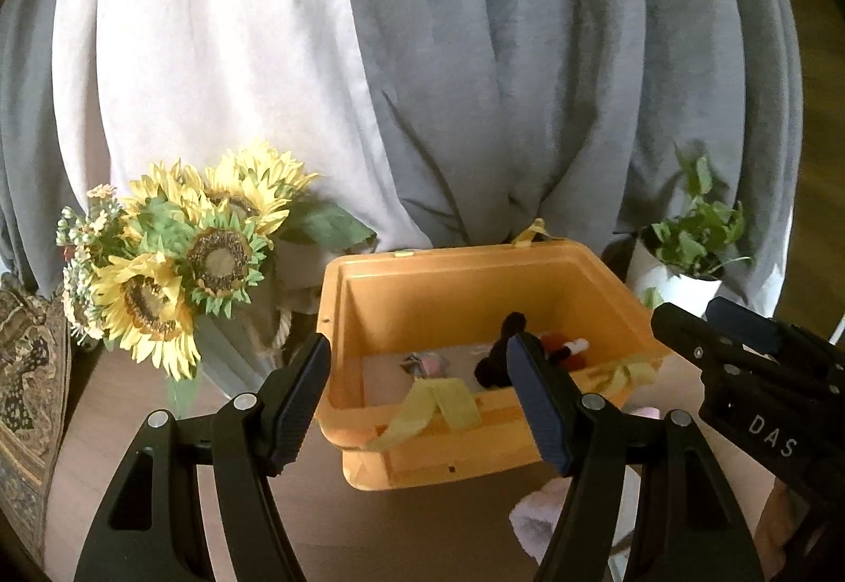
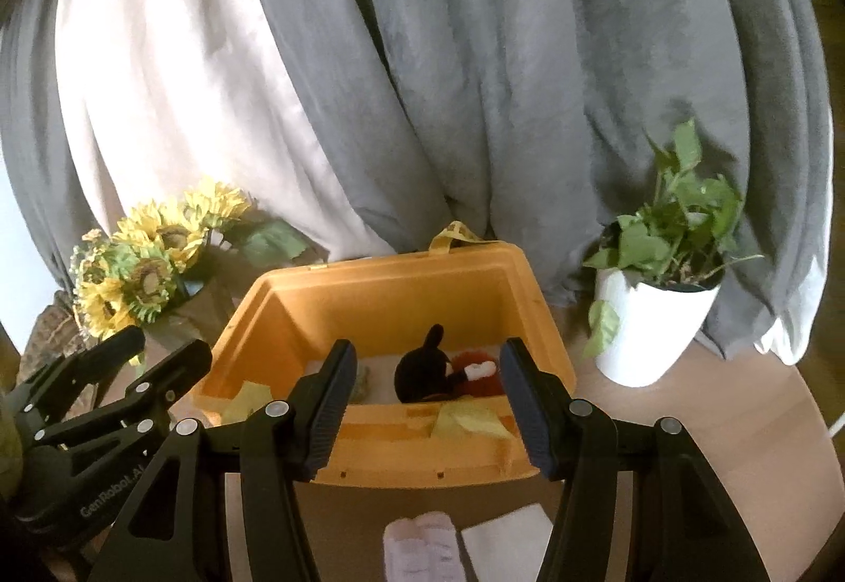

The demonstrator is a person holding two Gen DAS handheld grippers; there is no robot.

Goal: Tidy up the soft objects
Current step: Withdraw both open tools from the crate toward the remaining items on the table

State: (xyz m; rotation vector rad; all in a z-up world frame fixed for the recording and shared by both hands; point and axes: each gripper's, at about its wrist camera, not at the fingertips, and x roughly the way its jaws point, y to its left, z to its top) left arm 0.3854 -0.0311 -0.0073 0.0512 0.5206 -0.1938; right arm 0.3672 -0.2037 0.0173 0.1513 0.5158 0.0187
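Note:
An orange plastic bin point(image 1: 449, 286) point(image 2: 380, 297) stands on the wooden table by the curtain. Inside it lie a black plush toy point(image 1: 496, 363) point(image 2: 422, 371), a red plush toy point(image 1: 562, 349) point(image 2: 478, 373) and a small pale item point(image 1: 422, 363). Yellow ribbons point(image 1: 428, 405) point(image 2: 467, 415) hang over its near rim. My left gripper point(image 1: 422, 402) is open and empty in front of the bin. My right gripper point(image 2: 422, 407) is open and empty, also before the bin; it shows in the left wrist view point(image 1: 750, 371). A pale pink soft cloth point(image 2: 422, 547) point(image 1: 538, 518) lies on the table below the grippers.
A sunflower bouquet point(image 1: 174, 254) point(image 2: 142, 265) stands left of the bin. A white pot with a green plant point(image 2: 655, 318) point(image 1: 681, 265) stands to its right. A white flat piece point(image 2: 507, 547) lies beside the pink cloth. Grey and white curtains point(image 2: 475, 80) hang behind.

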